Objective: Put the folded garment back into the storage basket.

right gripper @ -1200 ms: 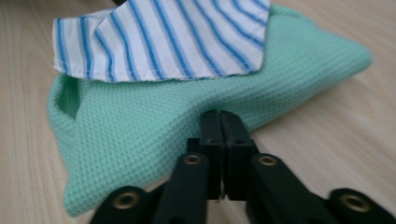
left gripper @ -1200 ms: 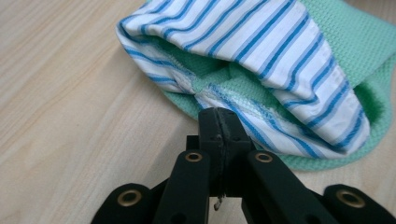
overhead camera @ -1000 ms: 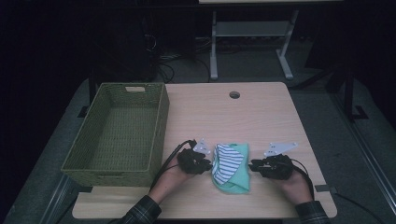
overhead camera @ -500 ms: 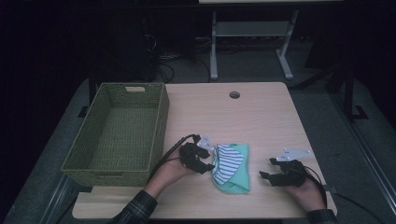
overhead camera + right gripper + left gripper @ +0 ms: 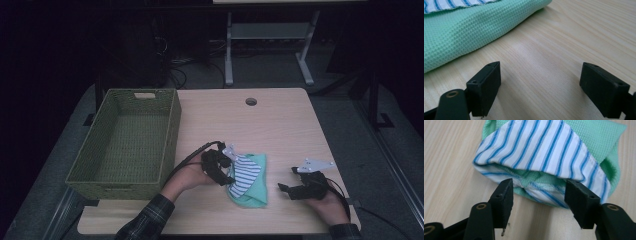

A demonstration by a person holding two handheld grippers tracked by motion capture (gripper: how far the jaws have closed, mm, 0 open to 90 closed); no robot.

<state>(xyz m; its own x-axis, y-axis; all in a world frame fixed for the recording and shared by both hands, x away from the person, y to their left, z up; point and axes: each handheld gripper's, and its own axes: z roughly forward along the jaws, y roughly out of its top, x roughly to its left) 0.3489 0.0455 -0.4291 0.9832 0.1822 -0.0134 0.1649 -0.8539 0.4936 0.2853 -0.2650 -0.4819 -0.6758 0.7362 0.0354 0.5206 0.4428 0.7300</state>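
Observation:
A folded cloth [image 5: 252, 182], green waffle weave with a blue-and-white striped layer on top, lies near the table's front edge. My left gripper [image 5: 230, 176] is at its left edge. In the left gripper view the cloth [image 5: 544, 152] has its folded edge just between the tips of the left gripper [image 5: 539, 195]; the jaws have just been opening and the pads do not press on it. My right gripper [image 5: 284, 189] rests to the right of the cloth, apart from it. Its jaws [image 5: 549, 87] have also just been opening, with bare wood between them and the cloth [image 5: 461, 32] ahead.
A green woven basket [image 5: 170, 135] stands on the left half of the wooden table [image 5: 290, 130], with nothing visible inside. A cable hole [image 5: 251, 101] sits near the far edge. A metal stand [image 5: 265, 35] is on the dark floor behind the table.
Both grippers have let go of the cloth and opened. The right gripper has drawn away to the right and toward the front edge. The left one has shifted slightly at the cloth's left edge.

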